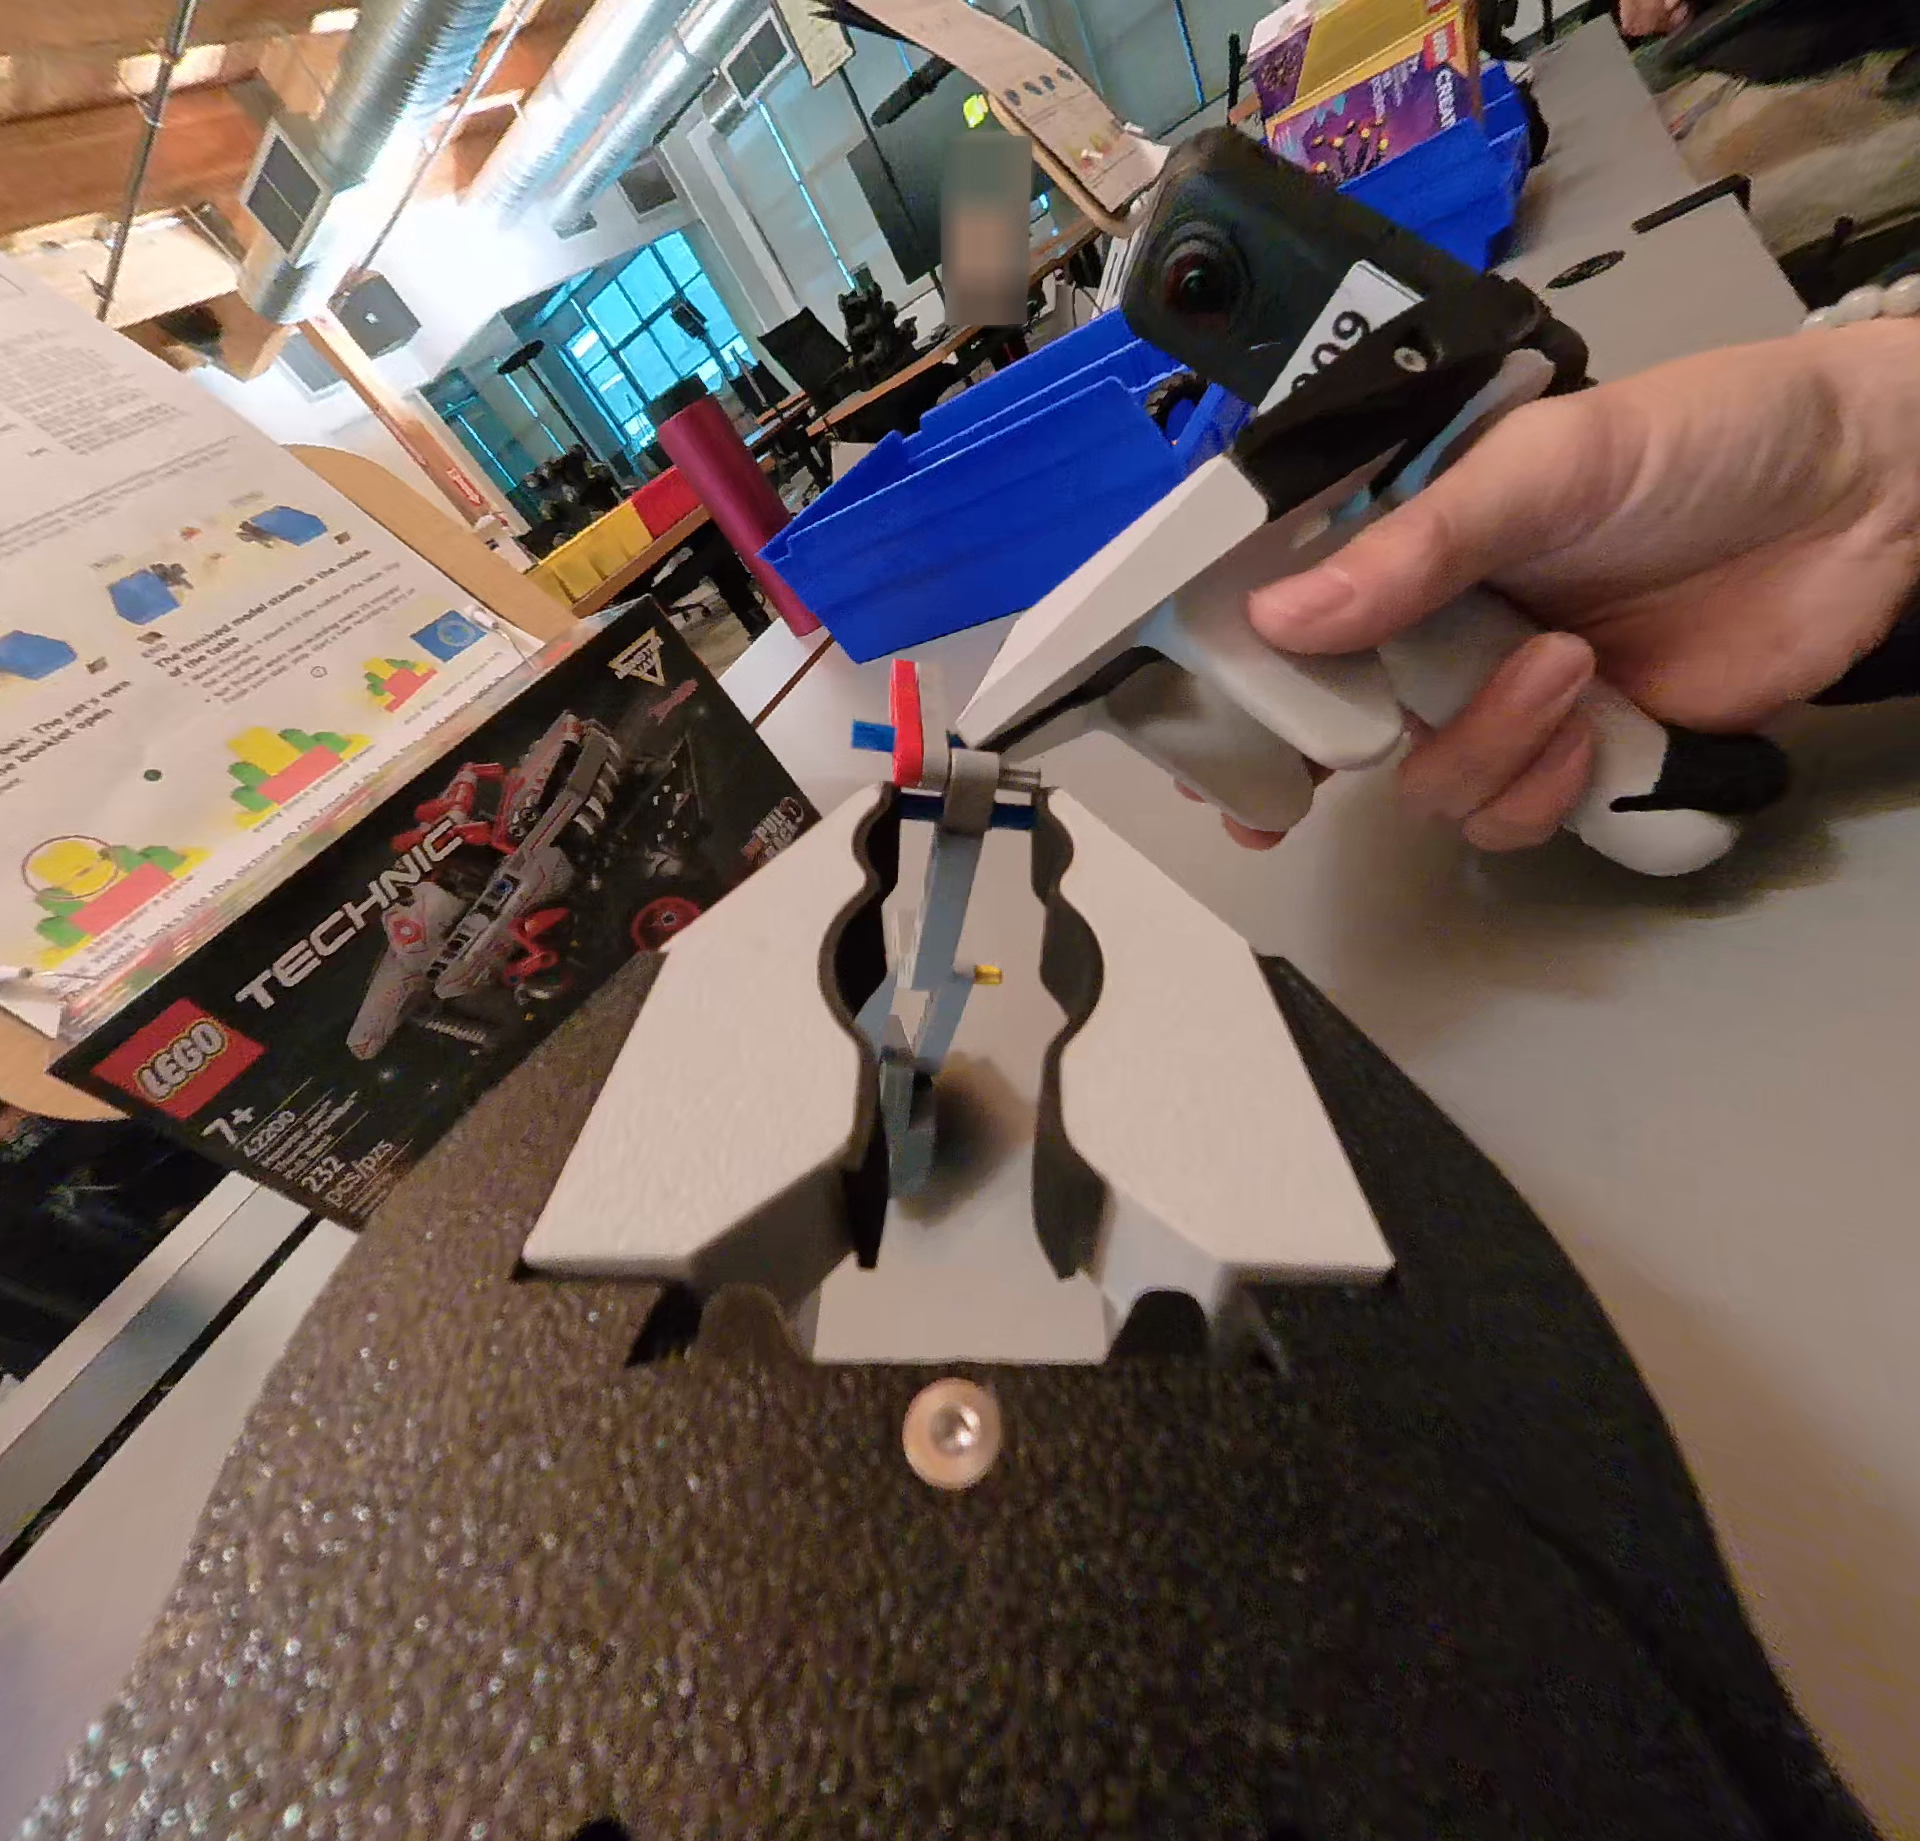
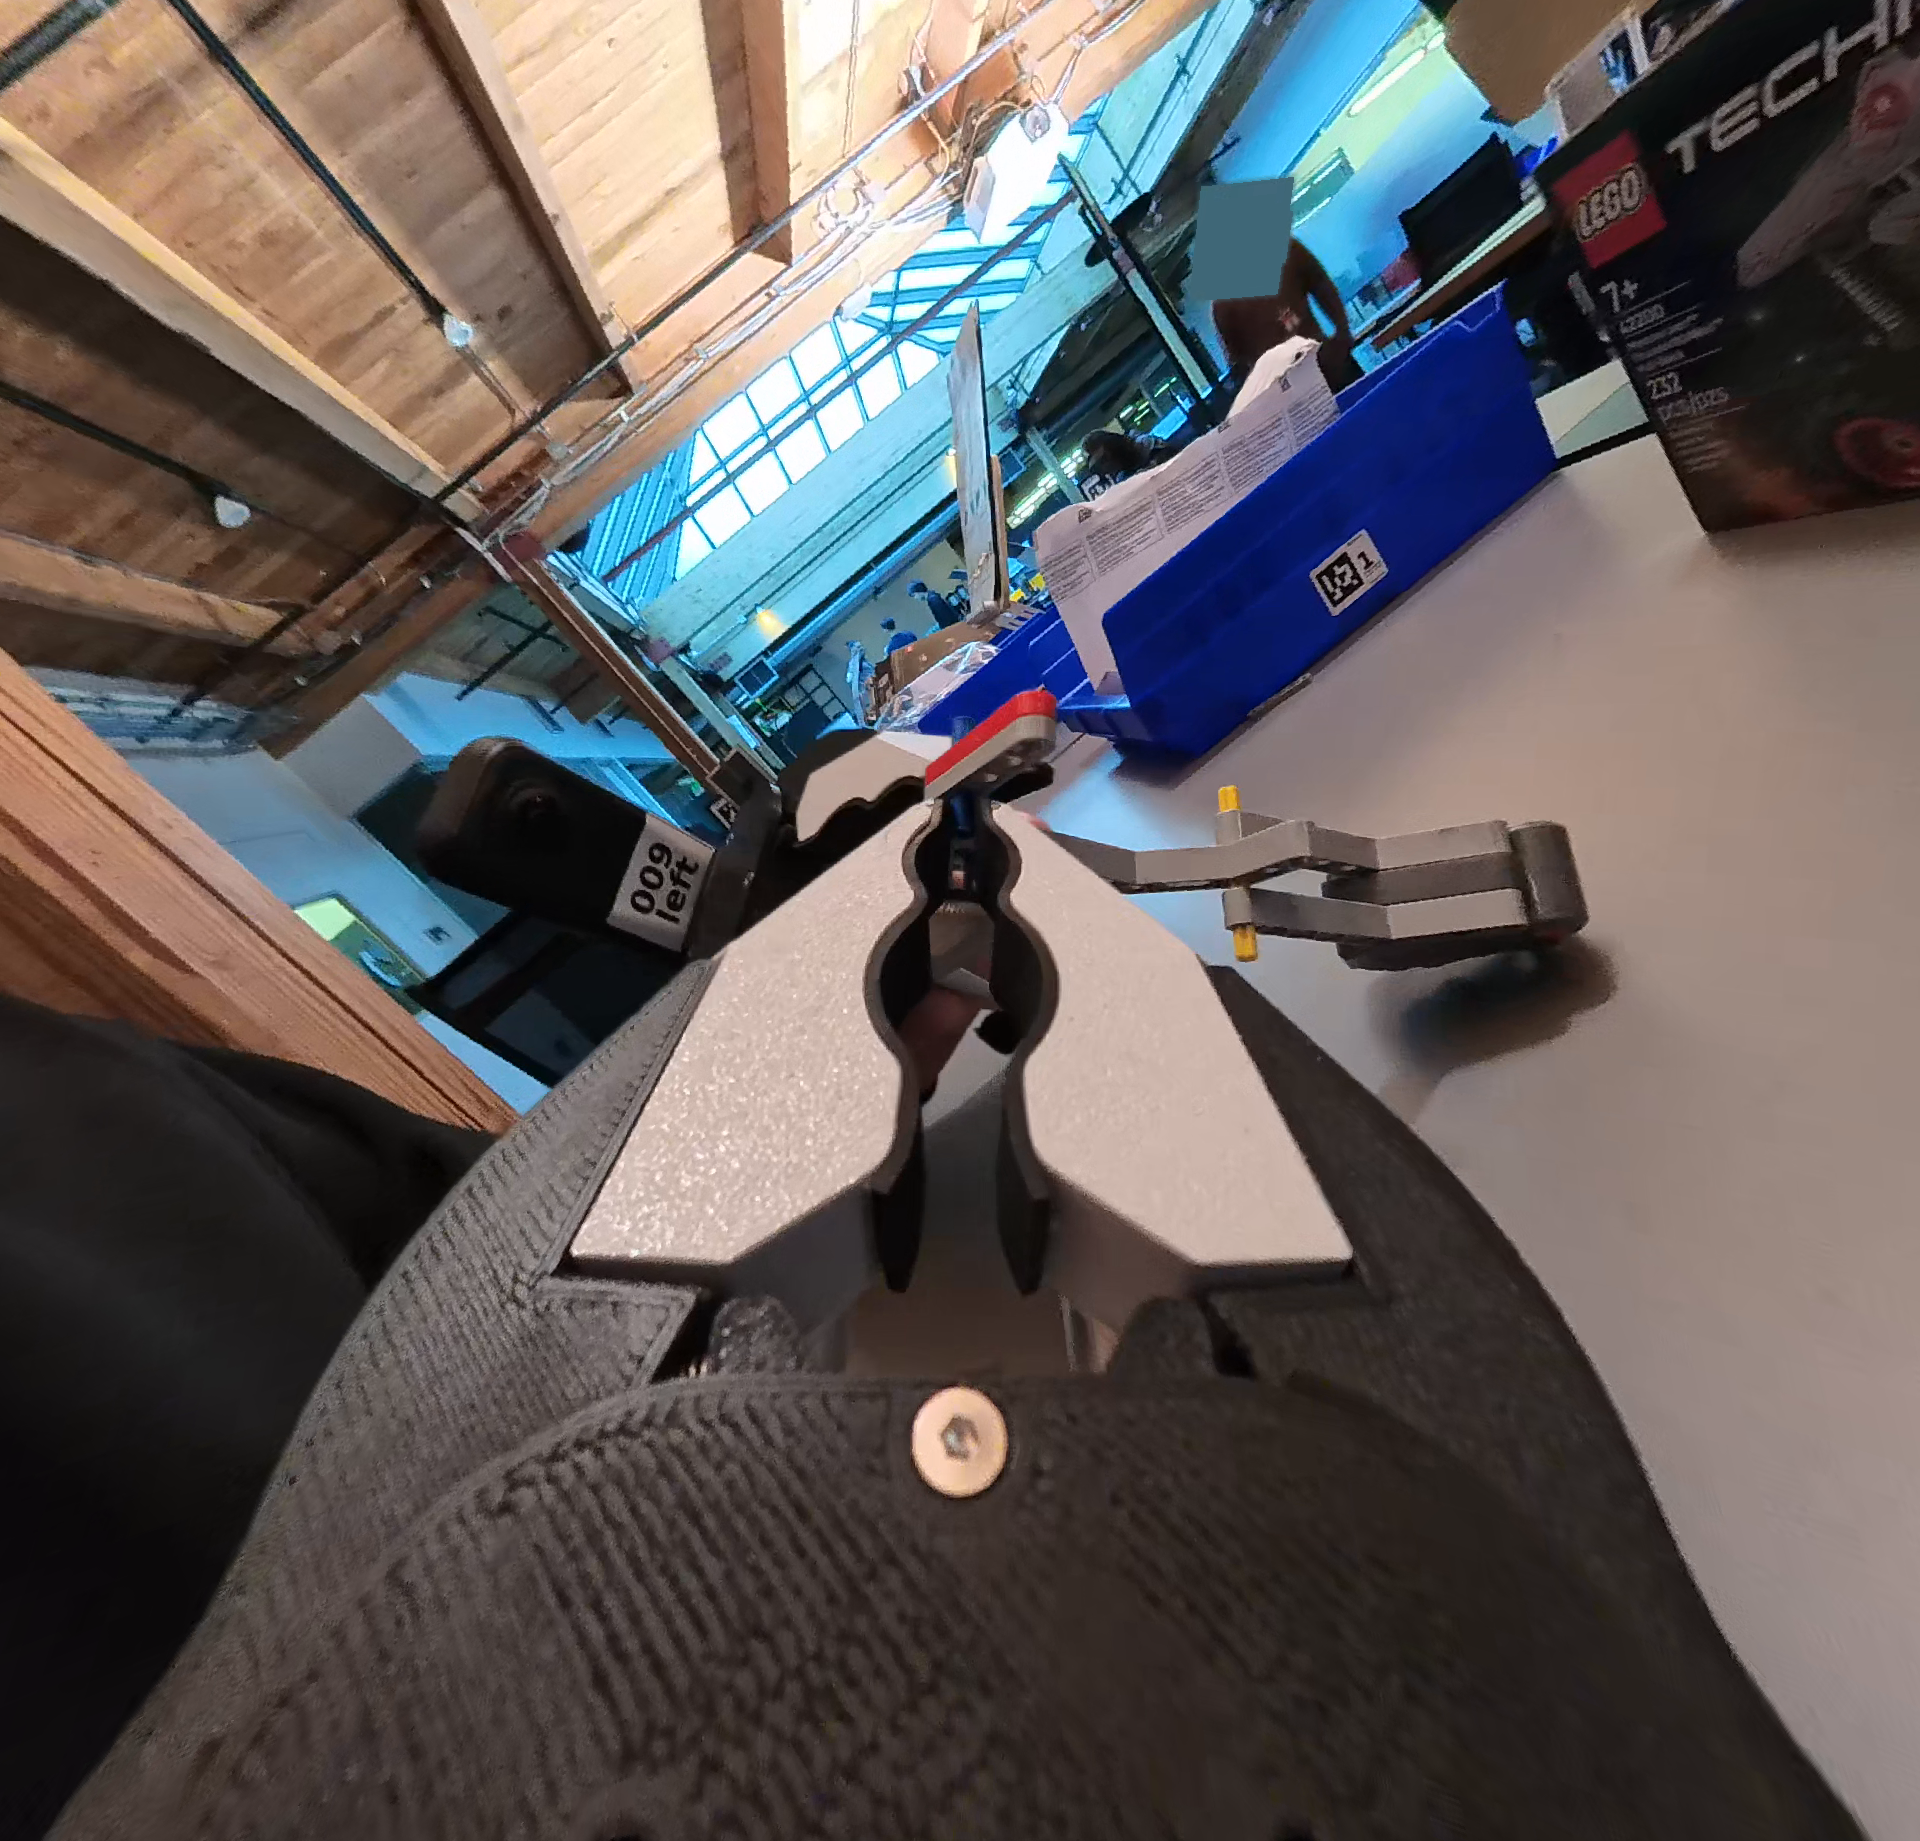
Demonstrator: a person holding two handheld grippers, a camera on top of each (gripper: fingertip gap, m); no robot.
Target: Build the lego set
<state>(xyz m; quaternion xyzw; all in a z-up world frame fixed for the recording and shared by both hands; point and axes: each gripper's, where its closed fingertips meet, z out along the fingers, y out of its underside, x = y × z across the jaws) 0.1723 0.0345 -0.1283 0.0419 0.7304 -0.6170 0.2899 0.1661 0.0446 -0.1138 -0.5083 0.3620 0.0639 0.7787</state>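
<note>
A grey Lego assembly (image 1: 940, 918) of long beams with yellow pins hangs down toward the table; it also shows in the right wrist view (image 2: 1351, 872). At its top are a blue cross-piece and a red and grey beam (image 1: 906, 721) (image 2: 987, 737). My left gripper (image 1: 966, 804) is closed on the blue cross-piece at the top of the assembly. My right gripper (image 2: 961, 820), held by a hand, comes in from the right (image 1: 977, 737) and is shut on the same top end. The left gripper shows at left in the right wrist view (image 2: 862, 783).
A black Lego box (image 1: 416, 918) (image 2: 1766, 285) stands on the grey table (image 1: 1558, 1116) by an instruction sheet (image 1: 156, 596). Blue bins (image 1: 987, 534) (image 2: 1330, 555) and a magenta bottle (image 1: 727, 503) stand behind. More boxes (image 1: 1361, 56) sit at the back right. Left and right tips are no more than a few centimetres apart.
</note>
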